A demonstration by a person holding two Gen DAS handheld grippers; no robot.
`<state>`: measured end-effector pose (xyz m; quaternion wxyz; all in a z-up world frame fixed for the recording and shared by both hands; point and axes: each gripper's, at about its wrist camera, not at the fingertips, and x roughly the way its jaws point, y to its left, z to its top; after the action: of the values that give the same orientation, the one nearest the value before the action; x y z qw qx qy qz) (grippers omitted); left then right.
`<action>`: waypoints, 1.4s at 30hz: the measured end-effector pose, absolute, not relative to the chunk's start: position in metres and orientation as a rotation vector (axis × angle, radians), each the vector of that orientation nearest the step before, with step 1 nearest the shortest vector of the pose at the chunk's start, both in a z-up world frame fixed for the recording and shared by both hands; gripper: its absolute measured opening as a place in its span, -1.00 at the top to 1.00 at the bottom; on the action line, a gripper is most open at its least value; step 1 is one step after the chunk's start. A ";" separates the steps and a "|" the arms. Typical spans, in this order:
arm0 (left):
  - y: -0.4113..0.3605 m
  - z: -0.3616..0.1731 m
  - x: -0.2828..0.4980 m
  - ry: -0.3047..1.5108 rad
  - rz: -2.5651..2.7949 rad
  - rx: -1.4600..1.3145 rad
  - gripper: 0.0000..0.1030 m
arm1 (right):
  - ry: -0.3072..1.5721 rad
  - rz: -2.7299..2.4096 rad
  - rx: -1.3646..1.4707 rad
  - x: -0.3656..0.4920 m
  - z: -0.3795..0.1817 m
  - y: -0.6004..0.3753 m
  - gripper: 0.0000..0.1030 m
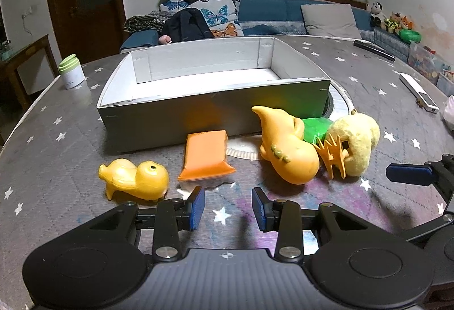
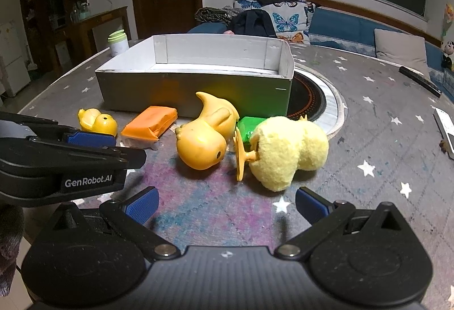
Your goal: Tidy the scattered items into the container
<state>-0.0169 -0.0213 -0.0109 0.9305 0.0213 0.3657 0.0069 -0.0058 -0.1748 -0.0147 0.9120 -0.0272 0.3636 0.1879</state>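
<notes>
An empty grey cardboard box stands on the table. In front of it lie a small yellow duck, an orange-lidded packet, a large orange rubber duck, a green item, an orange hair claw and a fluffy yellow plush. My left gripper is open and empty, just before the packet. My right gripper is open and empty, before the plush.
A white jar with a green lid stands left of the box. A round hob inset sits right of it. A white remote and a black remote lie at the far right. A sofa is behind.
</notes>
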 end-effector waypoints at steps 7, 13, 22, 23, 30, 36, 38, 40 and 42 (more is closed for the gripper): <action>-0.028 -0.015 -0.027 0.761 0.018 0.042 0.23 | 0.760 0.389 -0.057 0.004 -0.018 -0.198 -1.00; -0.039 -0.021 -0.039 0.765 0.019 0.039 0.23 | 0.766 0.388 -0.058 0.015 -0.022 -0.209 -1.00; -0.052 -0.026 -0.045 0.783 0.023 0.026 0.23 | 0.778 0.389 -0.066 0.037 -0.029 -0.232 -1.00; -0.053 -0.027 -0.045 0.786 0.023 0.026 0.23 | 0.779 0.389 -0.067 0.040 -0.029 -0.234 -1.00; -0.058 -0.027 -0.046 0.794 0.025 0.017 0.23 | 0.778 0.390 -0.066 0.040 -0.035 -0.262 -1.00; -0.062 -0.023 -0.041 0.797 0.020 0.011 0.23 | 0.771 0.390 -0.070 0.043 -0.036 -0.262 -1.00; -0.061 -0.020 -0.035 0.799 0.018 0.008 0.23 | 0.769 0.387 -0.073 0.035 -0.036 -0.256 -1.00; -0.060 -0.016 -0.029 0.799 0.016 0.006 0.23 | 0.769 0.384 -0.074 0.037 -0.028 -0.242 -1.00; -0.060 -0.014 -0.025 0.800 0.014 0.002 0.23 | 0.769 0.382 -0.072 0.044 -0.024 -0.250 -1.00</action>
<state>-0.0252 -0.0604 -0.0145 0.9211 0.0012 0.3893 0.0069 0.0435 -0.2500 -0.0241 0.9086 -0.0347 0.3729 0.1851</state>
